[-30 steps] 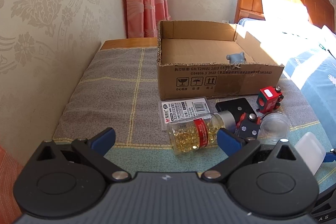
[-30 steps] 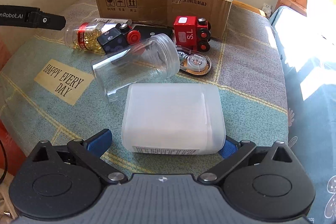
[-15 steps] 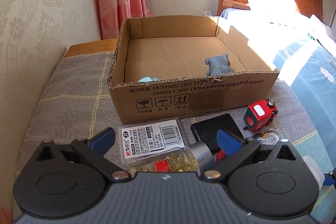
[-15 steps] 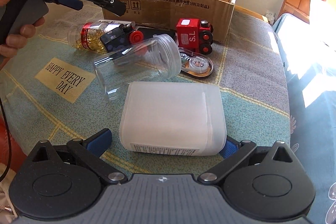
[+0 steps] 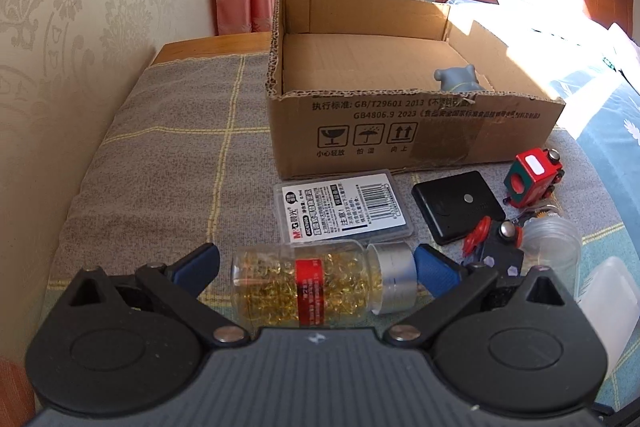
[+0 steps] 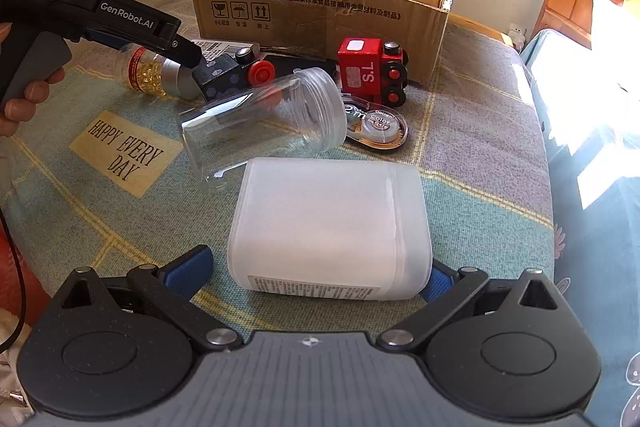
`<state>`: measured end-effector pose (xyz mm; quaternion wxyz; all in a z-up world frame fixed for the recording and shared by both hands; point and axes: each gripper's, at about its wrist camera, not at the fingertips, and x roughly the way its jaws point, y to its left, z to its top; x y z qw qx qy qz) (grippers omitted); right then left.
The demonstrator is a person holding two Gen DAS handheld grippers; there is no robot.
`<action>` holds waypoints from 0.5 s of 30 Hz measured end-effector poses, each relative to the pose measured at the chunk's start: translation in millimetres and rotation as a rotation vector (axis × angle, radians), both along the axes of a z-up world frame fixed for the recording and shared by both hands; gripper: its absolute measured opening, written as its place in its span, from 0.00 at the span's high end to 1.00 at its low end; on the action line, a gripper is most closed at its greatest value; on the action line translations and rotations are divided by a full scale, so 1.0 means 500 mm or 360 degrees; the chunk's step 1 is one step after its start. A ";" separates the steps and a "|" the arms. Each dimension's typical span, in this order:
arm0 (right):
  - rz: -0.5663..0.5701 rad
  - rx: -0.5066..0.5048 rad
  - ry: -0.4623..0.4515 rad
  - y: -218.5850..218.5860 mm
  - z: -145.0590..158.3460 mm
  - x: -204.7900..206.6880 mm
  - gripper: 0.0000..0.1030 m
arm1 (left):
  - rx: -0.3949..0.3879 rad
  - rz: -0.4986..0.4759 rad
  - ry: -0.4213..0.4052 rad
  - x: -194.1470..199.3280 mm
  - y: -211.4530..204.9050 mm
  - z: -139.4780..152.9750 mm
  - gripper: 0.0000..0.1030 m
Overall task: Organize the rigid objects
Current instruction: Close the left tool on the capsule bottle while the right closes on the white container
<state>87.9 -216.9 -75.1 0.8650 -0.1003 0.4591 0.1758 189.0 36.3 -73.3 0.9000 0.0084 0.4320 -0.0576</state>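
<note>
Left wrist view: my left gripper (image 5: 316,267) is spread wide around the capsule bottle (image 5: 320,279), which lies sideways on the blanket before the cardboard box (image 5: 416,131)
Right wrist view: my right gripper (image 6: 320,269) is also spread, its fingers flanking the frosted white container (image 6: 330,227) lying near the clear jar (image 6: 262,119)
</note>
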 end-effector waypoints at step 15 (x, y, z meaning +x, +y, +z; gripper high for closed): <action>-0.0042 0.0009 -0.0020 0.003 -0.001 0.001 0.00 | 0.0032 -0.0019 0.0003 -0.040 0.006 -0.057 0.00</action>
